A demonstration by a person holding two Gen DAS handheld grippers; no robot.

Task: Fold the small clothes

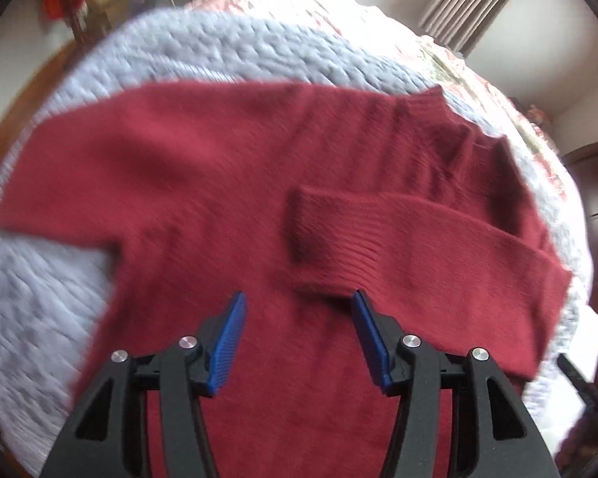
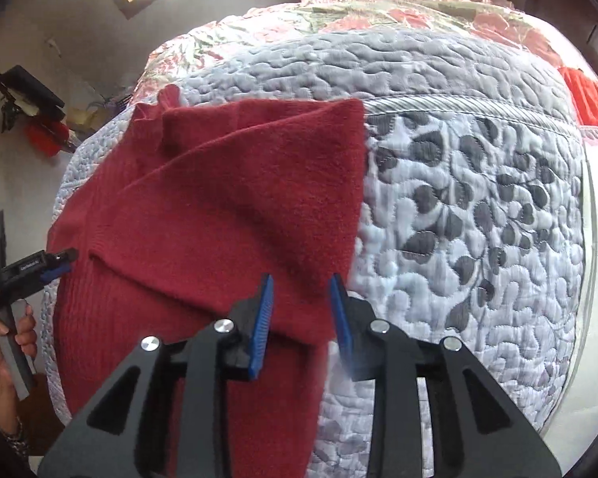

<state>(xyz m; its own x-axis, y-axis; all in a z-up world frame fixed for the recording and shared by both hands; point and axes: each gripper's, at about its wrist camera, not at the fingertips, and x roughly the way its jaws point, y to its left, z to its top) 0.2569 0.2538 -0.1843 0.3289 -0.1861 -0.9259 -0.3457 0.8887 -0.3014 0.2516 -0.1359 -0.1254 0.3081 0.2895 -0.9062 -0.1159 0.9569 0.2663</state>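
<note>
Quilt (image 2: 458, 207) bare right of red sweater (image 1: 219, 183) edge; both grippers' jaws released (L (image 1: 297, 298), R (image 2: 301, 279)).

Each tool is built of black plastic arms joined by silver round-headed screws, with ribbed blue pads on the fingers: the left tool (image 1: 297, 298) and the right tool (image 2: 301, 283) alike.

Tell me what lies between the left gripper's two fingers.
Only the red sweater, lying flat on the quilt. In the left wrist view the left gripper is open with sweater body in the gap; the folded sleeve lies just beyond.
</note>
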